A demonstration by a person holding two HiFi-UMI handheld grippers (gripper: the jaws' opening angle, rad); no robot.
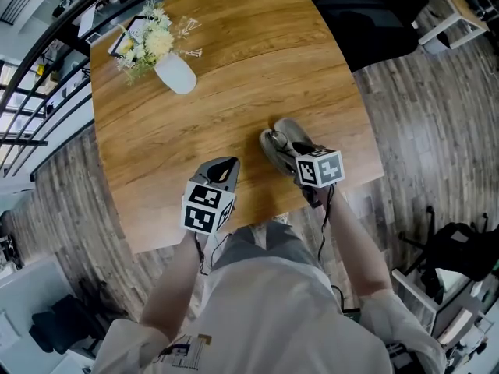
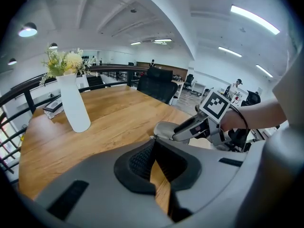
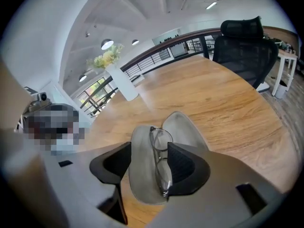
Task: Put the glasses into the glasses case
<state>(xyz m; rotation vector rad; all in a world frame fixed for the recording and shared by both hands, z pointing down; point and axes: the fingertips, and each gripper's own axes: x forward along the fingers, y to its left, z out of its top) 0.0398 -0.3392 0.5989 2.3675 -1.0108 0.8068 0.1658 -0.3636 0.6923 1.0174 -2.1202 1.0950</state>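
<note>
An open grey glasses case [image 1: 279, 142] lies near the table's front edge. In the right gripper view the thin-framed glasses [image 3: 160, 161] lie inside the case's tray [image 3: 141, 175], and its lid [image 3: 184, 127] is folded back to the right. My right gripper [image 3: 149, 151] stands open astride the tray. Its left pad is clear of the tray, and its right pad sits close beside the glasses. My left gripper [image 2: 153, 148] hovers over bare wood left of the case [image 2: 164, 129], its tips together with nothing between them.
A white vase [image 1: 175, 73] of flowers stands at the table's far left, with a flat framed item [image 1: 123, 39] behind it. A black office chair [image 3: 244, 44] stands beyond the far edge. The wooden table [image 1: 234, 61] ends just in front of the person's body.
</note>
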